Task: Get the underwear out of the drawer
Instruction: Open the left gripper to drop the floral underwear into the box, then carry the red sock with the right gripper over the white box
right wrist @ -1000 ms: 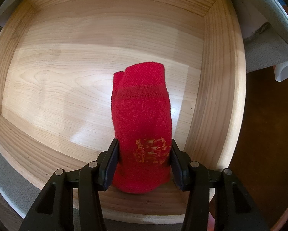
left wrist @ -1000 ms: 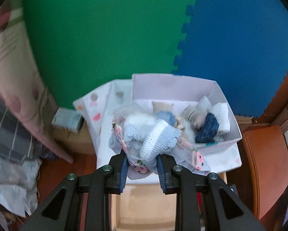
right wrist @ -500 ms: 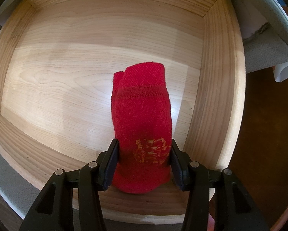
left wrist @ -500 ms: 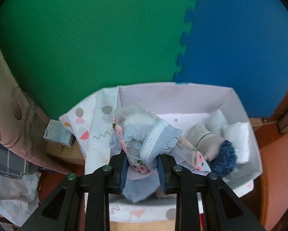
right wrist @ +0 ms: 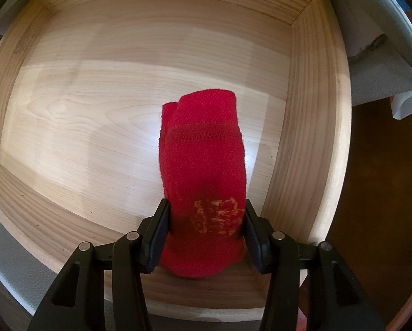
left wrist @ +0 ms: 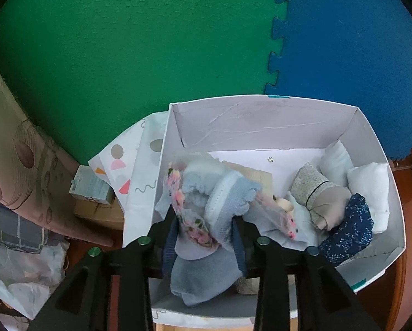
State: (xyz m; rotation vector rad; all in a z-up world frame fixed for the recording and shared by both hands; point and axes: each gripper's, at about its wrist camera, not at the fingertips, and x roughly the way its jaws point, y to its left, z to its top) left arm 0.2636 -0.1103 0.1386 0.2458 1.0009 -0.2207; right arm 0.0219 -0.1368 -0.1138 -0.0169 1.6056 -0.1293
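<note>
In the left wrist view my left gripper (left wrist: 204, 220) is shut on a pale blue and floral bundle of underwear (left wrist: 206, 193), held over the left part of a white box (left wrist: 261, 118). The box holds several other rolled garments, among them a beige one (left wrist: 324, 193) and a dark blue one (left wrist: 349, 229). In the right wrist view my right gripper (right wrist: 207, 220) is shut on a folded red garment (right wrist: 203, 165) with a gold print, inside the light wooden drawer (right wrist: 95, 96). The rest of the drawer floor shows bare wood.
Green (left wrist: 123, 55) and blue foam mats (left wrist: 357, 41) lie beyond the box. A patterned paper bag (left wrist: 139, 165), a small carton (left wrist: 91, 186) and cloth (left wrist: 13, 165) lie left of the box. The drawer's right wall (right wrist: 310, 138) is close to the red garment.
My left gripper has moved forward with the bundle, from short of the white box to over its inside. The right gripper and the red garment have stayed still.
</note>
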